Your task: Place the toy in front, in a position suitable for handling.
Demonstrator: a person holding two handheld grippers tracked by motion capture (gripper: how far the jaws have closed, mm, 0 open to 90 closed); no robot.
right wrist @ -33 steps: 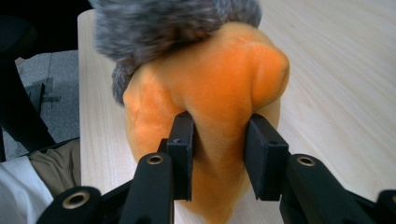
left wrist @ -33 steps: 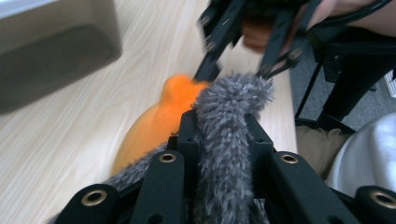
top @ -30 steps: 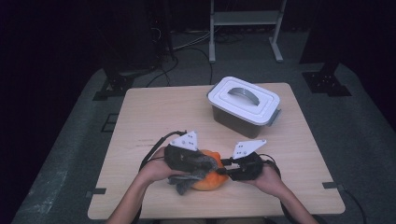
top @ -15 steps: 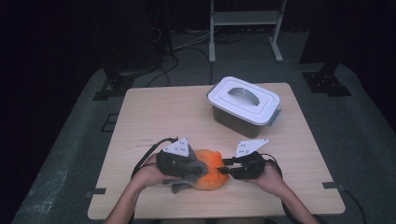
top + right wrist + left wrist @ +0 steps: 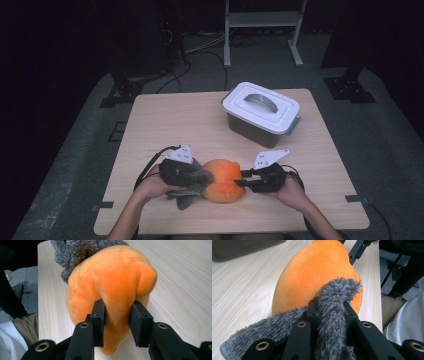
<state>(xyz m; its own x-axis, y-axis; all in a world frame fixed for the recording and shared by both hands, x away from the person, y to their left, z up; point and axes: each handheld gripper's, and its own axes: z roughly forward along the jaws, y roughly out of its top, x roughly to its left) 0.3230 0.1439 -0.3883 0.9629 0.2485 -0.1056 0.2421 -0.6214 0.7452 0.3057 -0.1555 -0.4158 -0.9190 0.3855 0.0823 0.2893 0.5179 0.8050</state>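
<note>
Our left gripper (image 5: 329, 315) pinches a fold of the grey fuzzy fabric (image 5: 334, 297) between its jaws; our right gripper (image 5: 116, 312) clamps a bulge of the orange plush toy (image 5: 112, 277) from the opposite side; the grey piece lies against the plush, which rests on the wooden table (image 5: 200, 115) near its front edge, between both hands; a lidded grey storage box (image 5: 261, 112) stands well apart towards the far right corner.
</note>
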